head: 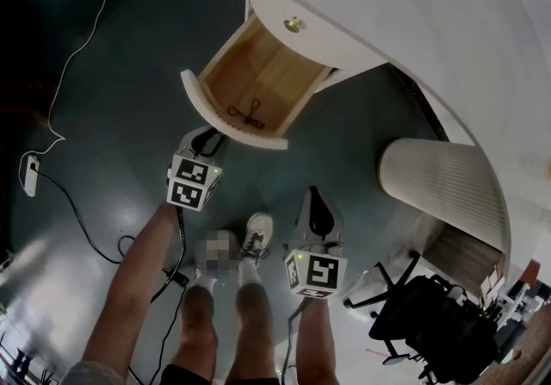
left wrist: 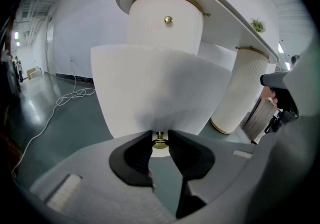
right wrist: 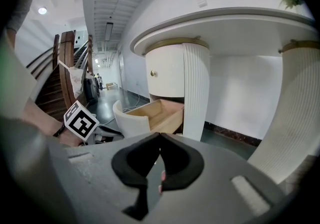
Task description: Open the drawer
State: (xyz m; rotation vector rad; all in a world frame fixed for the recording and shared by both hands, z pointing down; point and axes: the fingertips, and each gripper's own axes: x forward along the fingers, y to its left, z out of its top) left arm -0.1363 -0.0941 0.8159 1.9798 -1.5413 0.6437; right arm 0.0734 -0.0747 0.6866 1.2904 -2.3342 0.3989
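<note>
The lower drawer (head: pixel 258 82) of the white curved cabinet stands pulled out, its wooden inside showing a small black object (head: pixel 247 113). In the left gripper view my left gripper (left wrist: pixel 160 137) is shut on the brass knob (left wrist: pixel 160 144) at the bottom of the white drawer front (left wrist: pixel 160 87). In the head view my left gripper (head: pixel 207 144) sits right at that front's near edge. My right gripper (head: pixel 314 209) hangs back over the floor; its jaws (right wrist: pixel 160 135) are shut with nothing between them. The open drawer (right wrist: pixel 155 115) also shows ahead in the right gripper view.
An upper drawer with its own brass knob (head: pixel 294 24) is closed above. A ribbed white column (head: pixel 443 189) stands to the right, a black office chair (head: pixel 422 314) beside it. A white cable (head: pixel 69 73) and a power strip (head: pixel 31 175) lie on the left floor. The person's shoes (head: pixel 256 232) are between the grippers.
</note>
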